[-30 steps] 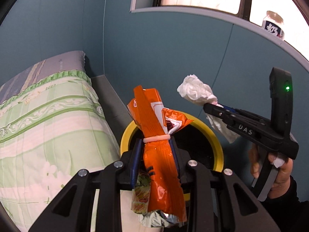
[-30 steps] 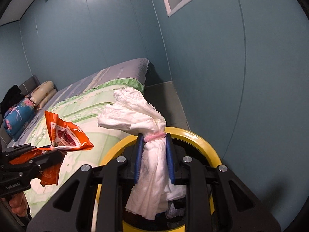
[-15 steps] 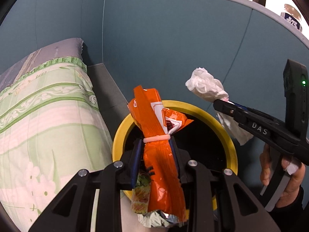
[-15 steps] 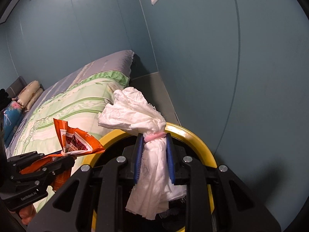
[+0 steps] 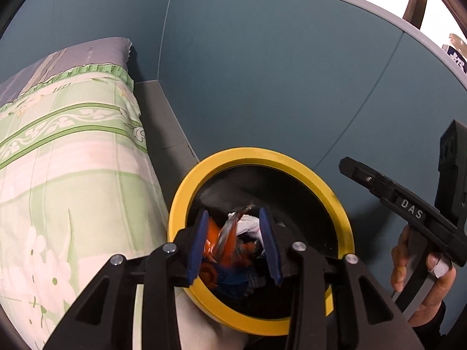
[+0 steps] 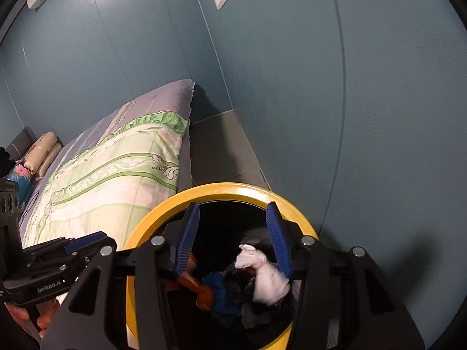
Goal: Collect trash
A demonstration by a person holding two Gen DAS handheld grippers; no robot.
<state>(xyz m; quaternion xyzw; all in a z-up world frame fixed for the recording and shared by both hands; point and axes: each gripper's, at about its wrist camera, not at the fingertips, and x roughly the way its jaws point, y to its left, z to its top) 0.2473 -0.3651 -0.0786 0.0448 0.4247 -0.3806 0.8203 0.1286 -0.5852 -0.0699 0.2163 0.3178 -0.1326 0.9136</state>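
Teal walls are closing in a narrow floor strip where a yellow-rimmed bin point(image 5: 186, 201) is standing just right of the bed point(image 5: 73, 157). Both the left gripper point(image 5: 235, 242) and right gripper point(image 6: 232, 239) are hanging over its mouth, jaws just opening and holding nothing, so the orange wrapper point(image 5: 226, 240) and crumpled white tissue point(image 6: 267, 277) are lying inside on dark rubbish.

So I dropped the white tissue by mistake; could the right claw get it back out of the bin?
Probably yes: the right claw is open right above the yellow-rimmed bin, and the white tissue lies uncovered on top.
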